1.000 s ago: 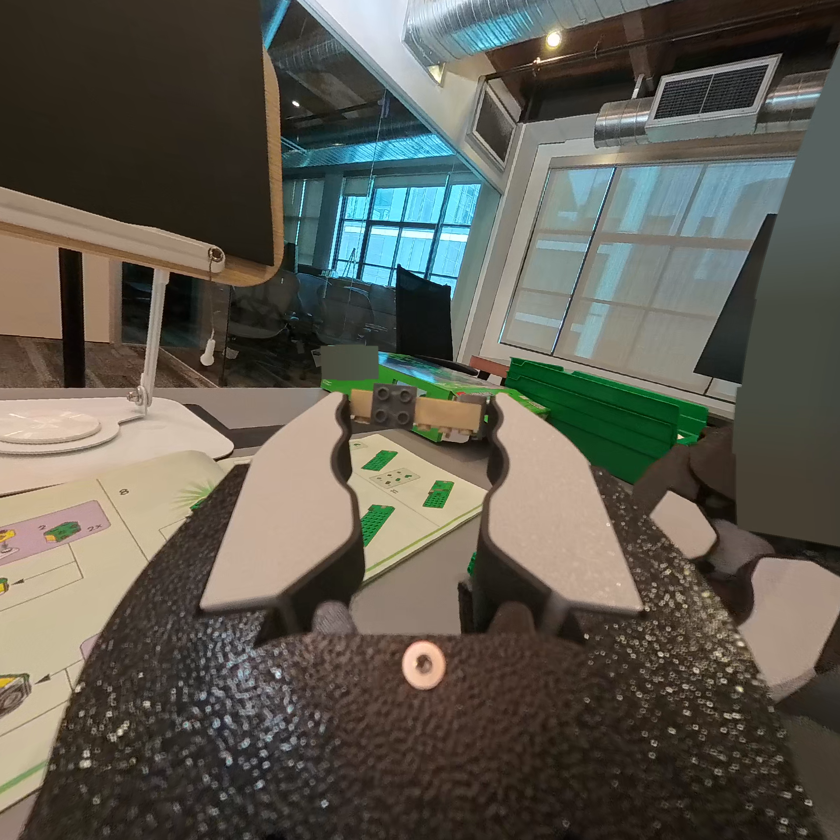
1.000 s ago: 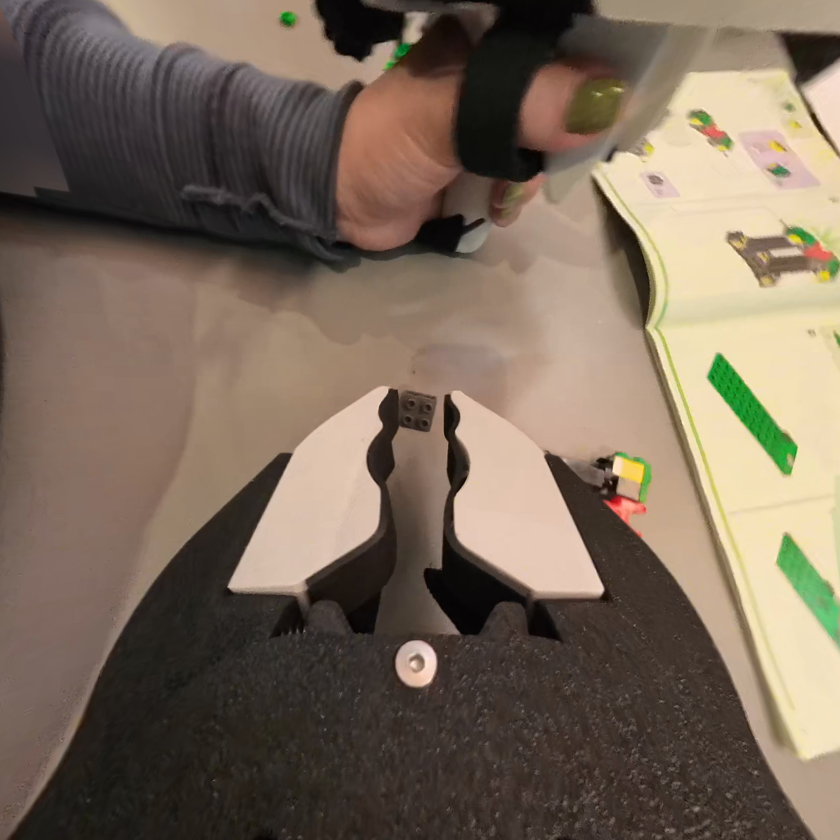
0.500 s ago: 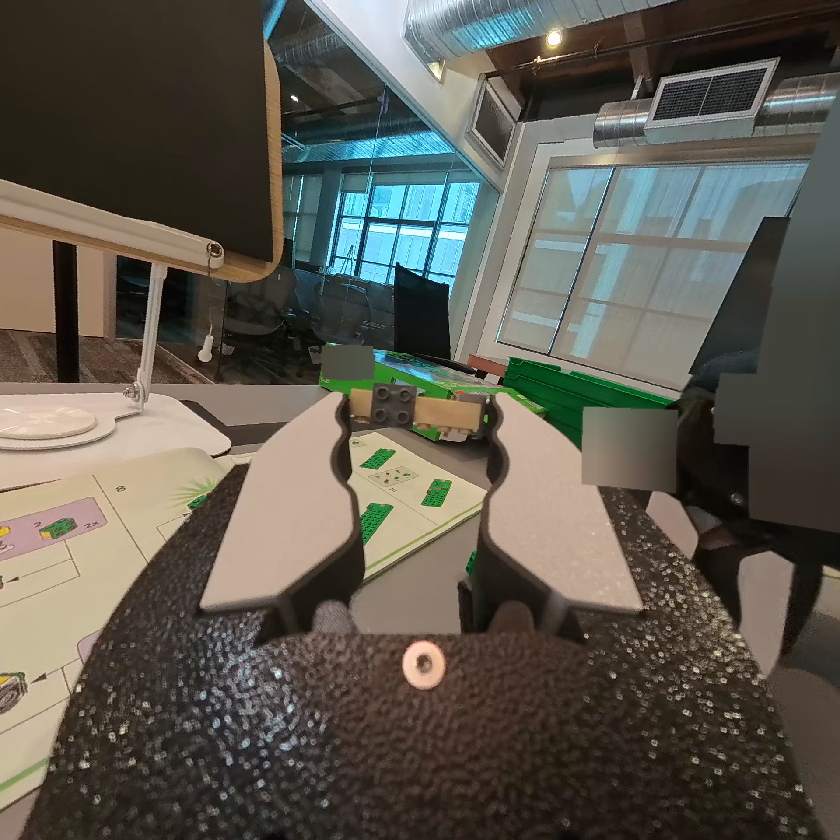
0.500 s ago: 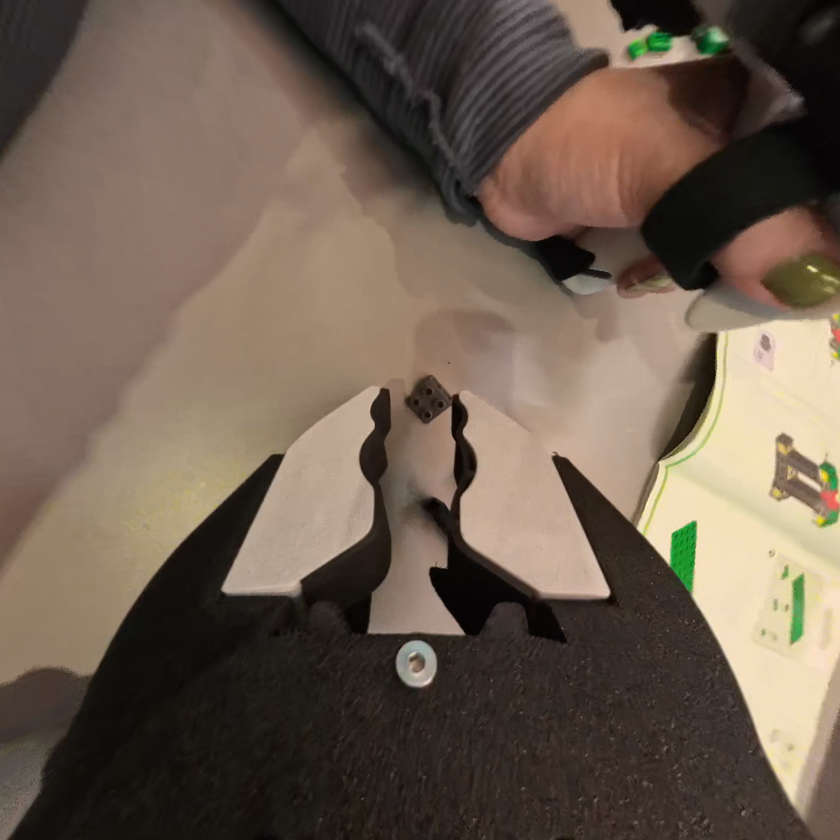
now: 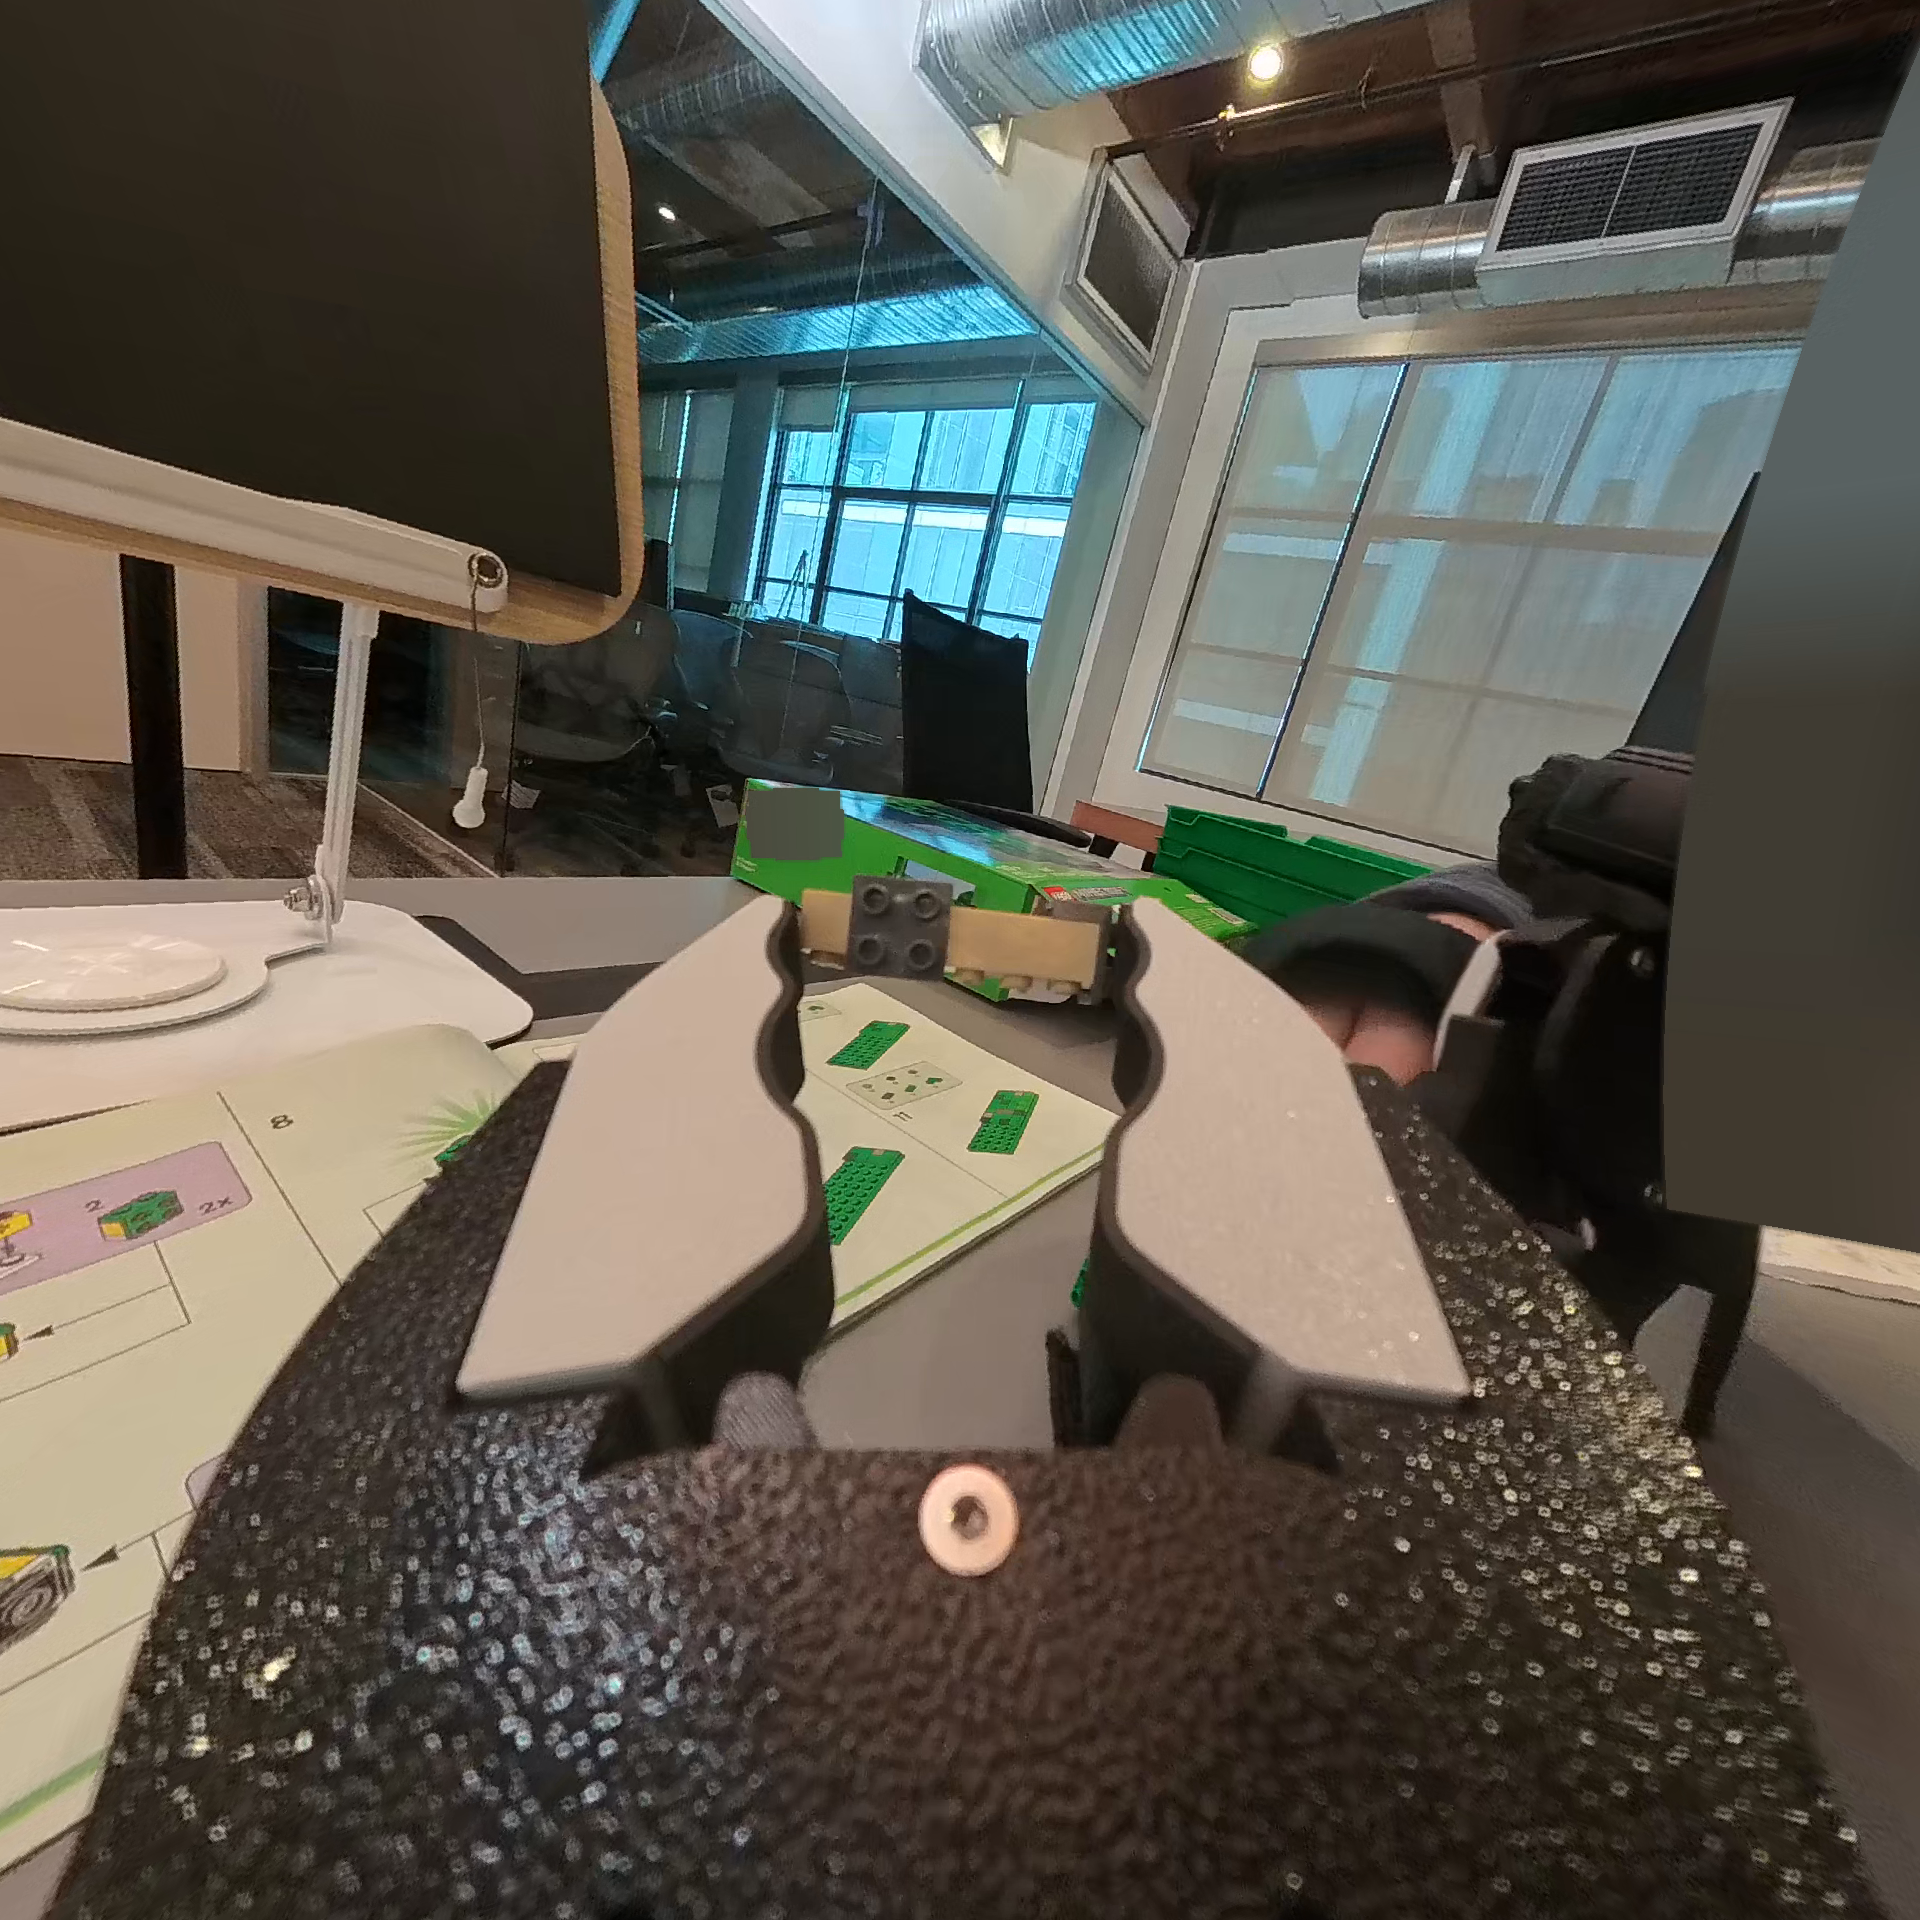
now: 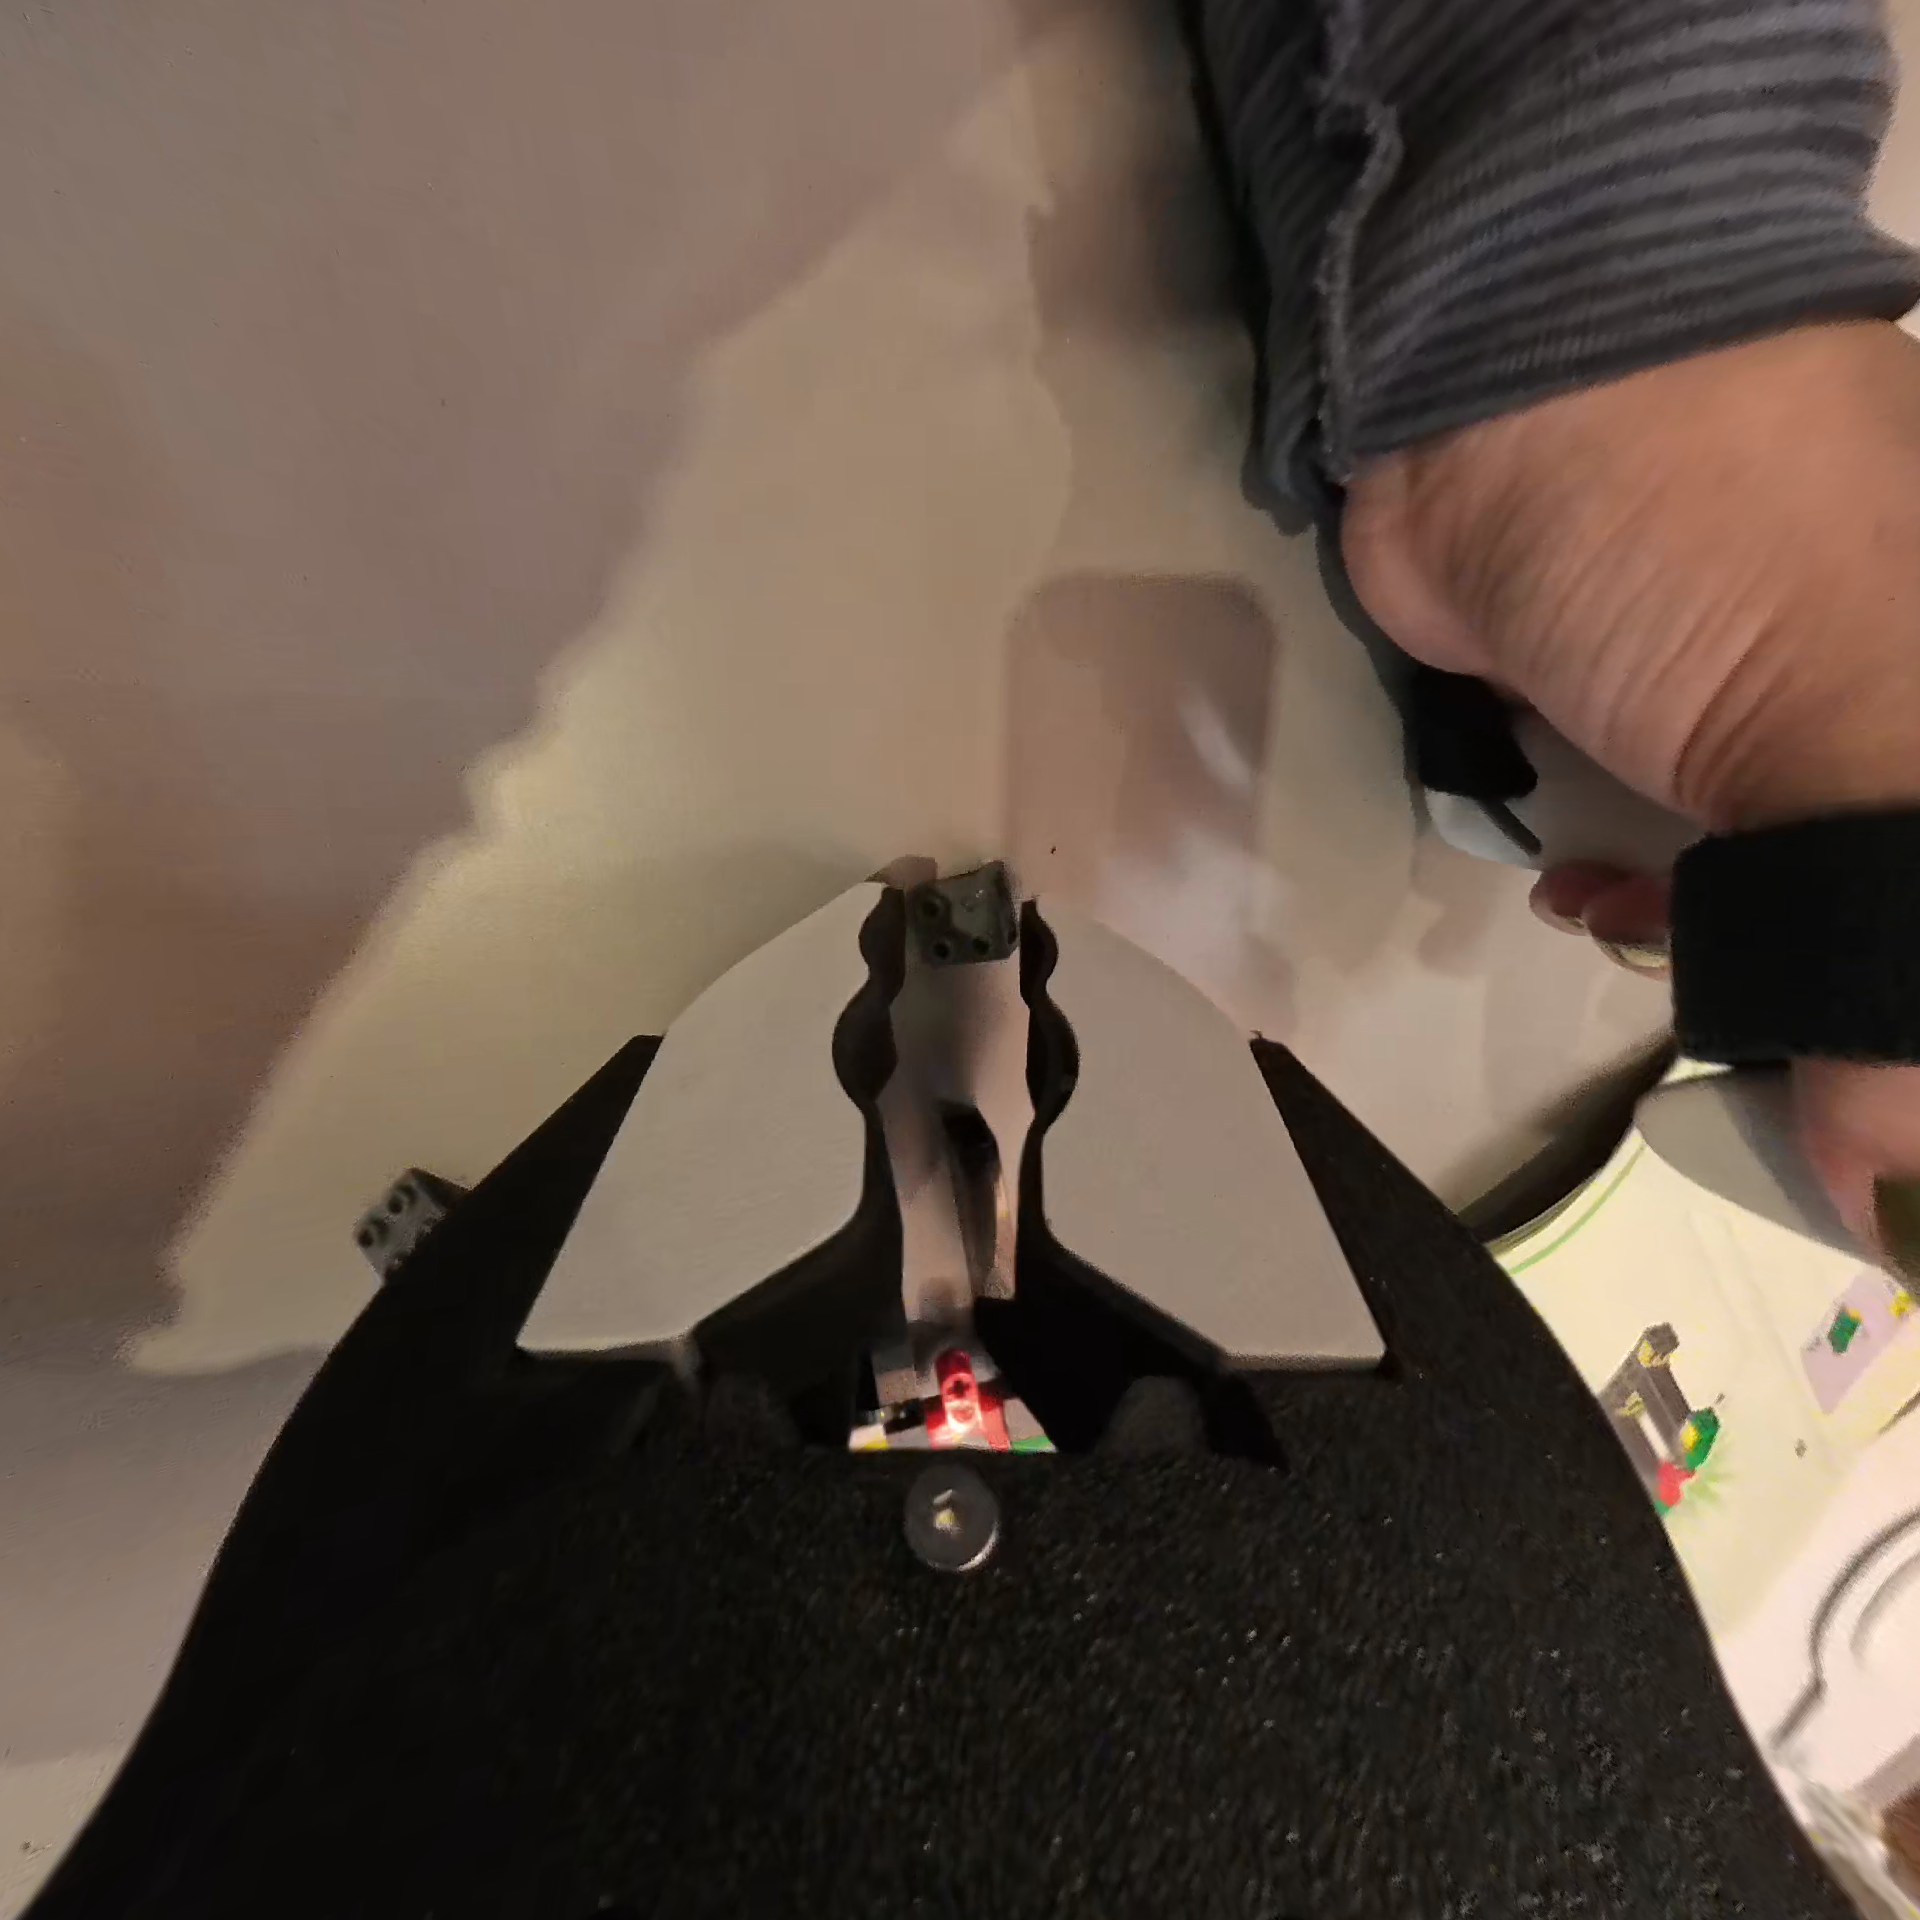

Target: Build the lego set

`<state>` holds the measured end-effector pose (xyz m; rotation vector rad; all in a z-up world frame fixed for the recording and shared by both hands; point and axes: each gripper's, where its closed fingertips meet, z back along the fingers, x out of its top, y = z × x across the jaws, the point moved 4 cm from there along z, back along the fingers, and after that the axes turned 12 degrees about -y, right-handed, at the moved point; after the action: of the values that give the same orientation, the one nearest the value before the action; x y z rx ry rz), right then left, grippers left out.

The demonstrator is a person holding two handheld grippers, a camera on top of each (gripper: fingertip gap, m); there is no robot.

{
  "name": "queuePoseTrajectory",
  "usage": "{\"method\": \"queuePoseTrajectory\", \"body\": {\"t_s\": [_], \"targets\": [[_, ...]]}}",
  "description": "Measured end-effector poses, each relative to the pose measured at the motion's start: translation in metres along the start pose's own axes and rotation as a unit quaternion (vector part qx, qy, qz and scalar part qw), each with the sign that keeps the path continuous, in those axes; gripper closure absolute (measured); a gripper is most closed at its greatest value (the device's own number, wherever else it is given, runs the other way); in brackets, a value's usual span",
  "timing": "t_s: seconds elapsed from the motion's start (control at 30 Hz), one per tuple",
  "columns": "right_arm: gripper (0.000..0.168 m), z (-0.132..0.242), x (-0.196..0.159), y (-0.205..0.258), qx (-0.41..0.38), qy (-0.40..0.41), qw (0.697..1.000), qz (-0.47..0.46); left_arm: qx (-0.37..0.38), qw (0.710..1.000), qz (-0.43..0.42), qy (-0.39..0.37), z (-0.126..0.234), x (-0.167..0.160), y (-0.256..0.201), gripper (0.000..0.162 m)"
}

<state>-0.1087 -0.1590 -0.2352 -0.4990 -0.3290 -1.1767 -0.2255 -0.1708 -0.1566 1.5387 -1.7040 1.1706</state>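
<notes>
My left gripper (image 5: 956, 940) is shut on a small lego assembly: a tan plate (image 5: 1023, 943) with a dark grey 2x2 piece (image 5: 900, 927) on its left part, held level above the table. My right gripper (image 6: 961, 914) is shut on a dark grey 2x2 brick (image 6: 964, 921) at its fingertips, held over the grey table (image 6: 416, 520). A second dark grey brick (image 6: 400, 1229) lies on the table left of the right gripper. A red and white lego piece (image 6: 961, 1413) shows under the right gripper's base.
The open instruction booklet (image 5: 914, 1122) lies under the left gripper and shows at lower right in the right wrist view (image 6: 1766, 1455). A green lego box (image 5: 997, 852), a white lamp base (image 5: 208, 977) and green bins (image 5: 1278, 857) stand behind. A person's hand (image 6: 1621, 623) and grey sleeve (image 6: 1538, 208) hold the left gripper.
The right gripper has swung with its grey brick, turning so the hand and booklet slid to the right of its view. The left gripper holds still with its assembly.
</notes>
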Motion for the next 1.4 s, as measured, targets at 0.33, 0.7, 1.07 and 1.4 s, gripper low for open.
{"method": "queuePoseTrajectory", "body": {"t_s": [0.33, 0.7, 1.07, 1.4], "targets": [[0.158, 0.003, 0.001, -0.001, 0.032, 0.006, 0.999, 0.008, 0.001, 1.000, 0.007, 0.000, 0.000, 0.000, 0.001, 0.105], [0.159, 0.000, 0.004, -0.003, 0.037, 0.008, 0.999, 0.020, 0.002, 1.000, 0.006, 0.003, 0.000, 0.000, 0.002, 0.105], [0.168, -0.002, 0.006, -0.007, -0.007, 0.015, 0.998, 0.056, 0.001, 1.000, 0.003, 0.007, 0.000, -0.001, 0.002, 0.105], [0.160, -0.004, 0.013, -0.005, -0.045, -0.032, 0.998, -0.017, 0.000, 1.000, 0.003, 0.008, 0.000, -0.002, 0.001, 0.105]]}}
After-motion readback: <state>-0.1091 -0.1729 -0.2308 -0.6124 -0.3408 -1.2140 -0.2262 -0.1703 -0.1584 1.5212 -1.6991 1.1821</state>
